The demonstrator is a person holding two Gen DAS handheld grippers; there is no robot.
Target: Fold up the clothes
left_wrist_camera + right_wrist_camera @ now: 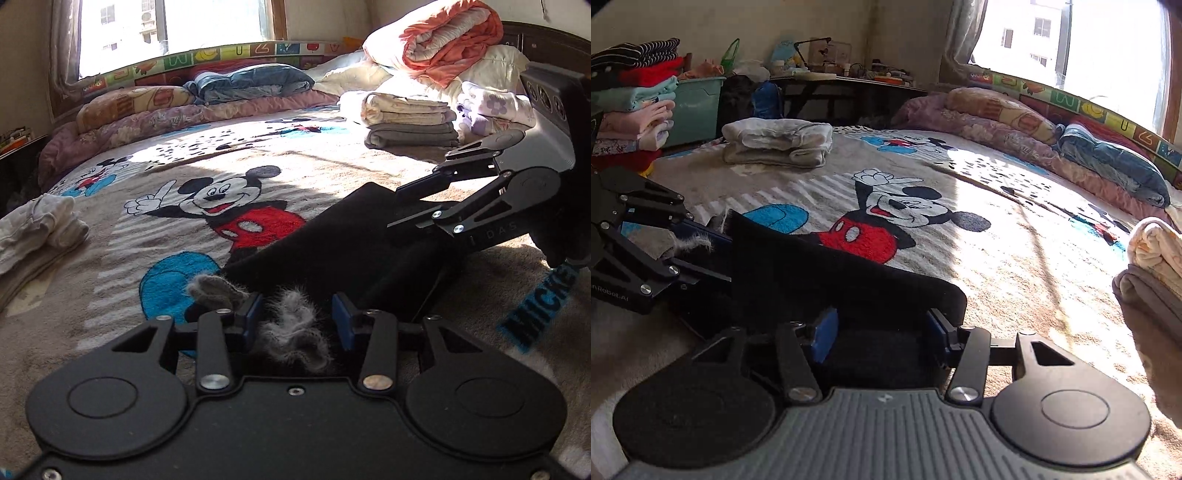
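Left tongs [297, 319] gape around the furry grey end of the black garment [332, 251]; right tongs [879, 332] gape at its other end. It lies on the bed [332, 166], long axis running between them.

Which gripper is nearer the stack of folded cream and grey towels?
Right. The right gripper, at the black garment, has the towel stack just off its right side. The left gripper works the garment's fuzzy grey end, farther across the bed from the stack.
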